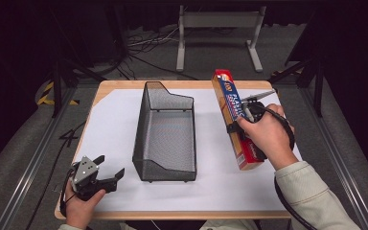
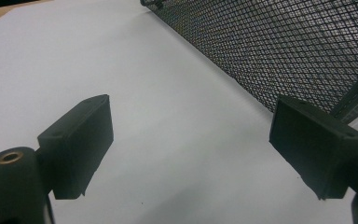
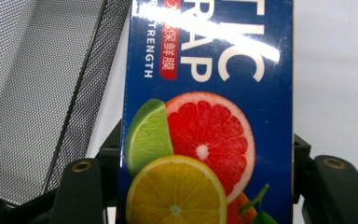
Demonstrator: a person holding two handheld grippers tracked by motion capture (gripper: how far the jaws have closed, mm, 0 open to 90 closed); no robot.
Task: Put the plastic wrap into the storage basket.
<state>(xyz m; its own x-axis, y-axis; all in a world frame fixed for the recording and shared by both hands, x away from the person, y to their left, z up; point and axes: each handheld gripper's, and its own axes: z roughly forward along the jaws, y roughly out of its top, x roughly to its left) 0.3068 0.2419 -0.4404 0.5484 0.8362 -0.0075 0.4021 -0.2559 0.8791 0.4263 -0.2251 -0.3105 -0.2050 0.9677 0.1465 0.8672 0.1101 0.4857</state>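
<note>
High view: the right hand [image 1: 263,136] reaches out over the right side of the table [image 1: 124,86] and holds the right gripper [image 1: 242,120]. Its jaws pinch a long, thin box of plastic wrap [image 1: 232,117] from both sides, near the middle. The box lies along the white sheet [image 1: 110,124], just right of the black wire basket [image 1: 165,132]. The sleeve [image 1: 311,191] is pale and soft.

In the right gripper view the box [image 3: 209,116] looks smooth and shiny, dark blue with pictures of cut fruit, and the black jaws press on its two edges.

The left hand [image 1: 79,203] rests low at the near left corner of the table, holding the left gripper [image 1: 108,172]. Its jaws are spread wide with nothing between them. The left gripper view shows the flat, dull black jaws above the white sheet, with the basket's [image 2: 279,46] fine mesh wall close by.
</note>
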